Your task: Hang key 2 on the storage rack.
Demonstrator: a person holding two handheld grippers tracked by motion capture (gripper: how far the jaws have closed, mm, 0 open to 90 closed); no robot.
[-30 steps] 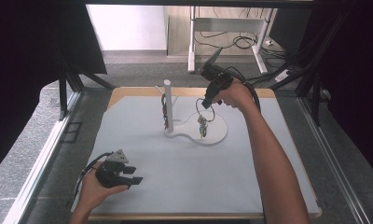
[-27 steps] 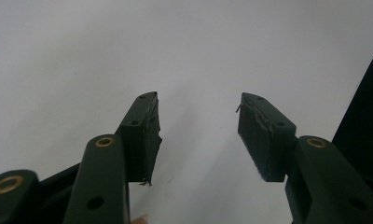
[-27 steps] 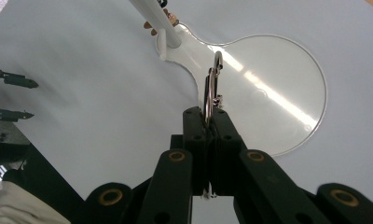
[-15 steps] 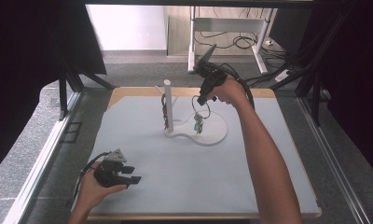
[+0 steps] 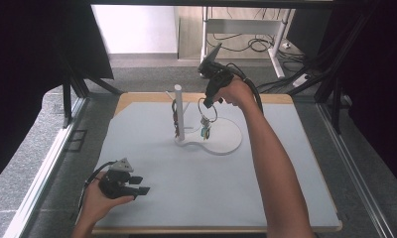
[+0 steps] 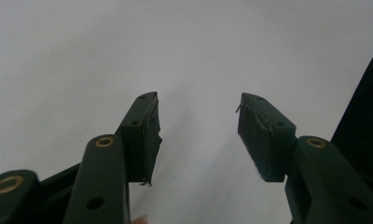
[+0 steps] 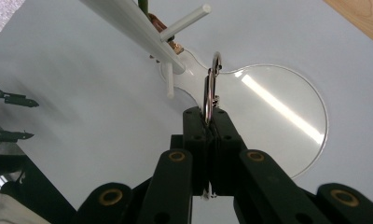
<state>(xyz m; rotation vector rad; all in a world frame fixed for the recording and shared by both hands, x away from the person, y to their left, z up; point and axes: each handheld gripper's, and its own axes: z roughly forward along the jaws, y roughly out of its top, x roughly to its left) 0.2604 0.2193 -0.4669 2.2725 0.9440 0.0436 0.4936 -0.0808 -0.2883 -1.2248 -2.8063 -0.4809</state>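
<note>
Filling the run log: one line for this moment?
right gripper: shut on key ring | near stand | left gripper: open, over mat

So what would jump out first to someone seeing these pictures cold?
Probably the right gripper, raised over the far middle of the table and shut on a metal key ring with keys dangling beside the white peg stand. Then the stand's round base, and the left gripper resting open at the near left.

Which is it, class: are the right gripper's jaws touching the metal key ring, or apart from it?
Touching. The right gripper view shows the right gripper with its jaws clamped shut on the metal key ring, no gap between them.
</note>
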